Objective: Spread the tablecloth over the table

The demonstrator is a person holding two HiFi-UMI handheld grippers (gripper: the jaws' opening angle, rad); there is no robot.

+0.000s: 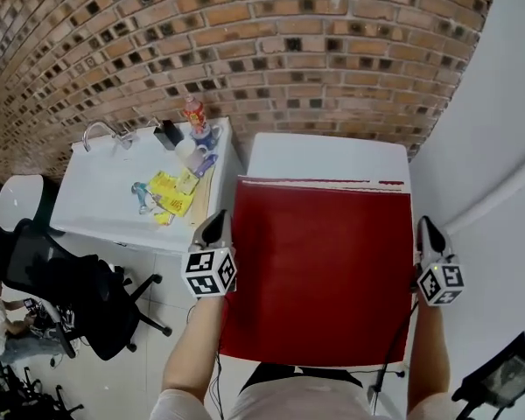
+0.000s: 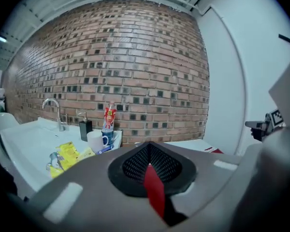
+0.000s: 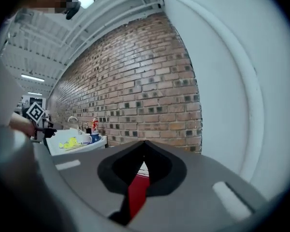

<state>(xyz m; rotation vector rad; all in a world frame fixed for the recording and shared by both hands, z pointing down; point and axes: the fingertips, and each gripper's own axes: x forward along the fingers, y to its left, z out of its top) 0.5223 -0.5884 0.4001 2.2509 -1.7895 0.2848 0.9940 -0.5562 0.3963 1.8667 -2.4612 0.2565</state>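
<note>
left claw and right claw each clenched on a side edge of the red tablecloth; bare desk strip lies ahead, along its far edge

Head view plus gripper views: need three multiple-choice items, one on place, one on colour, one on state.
1. Where is the white mug?
A. On the chair
B. On the counter left of the table
C. On the floor

2. What colour is the tablecloth?
A. Blue
B. White
C. Red

3. How do the fingers of the left gripper stand?
A. Shut on the tablecloth
B. Open, nothing between them
C. Shut on a bottle

Answers:
1 B, the mug stands on the white counter beside the table.
2 C, the cloth lying over the white table is red.
3 A, the left gripper view shows a red fold pinched between the closed fingers.
</note>
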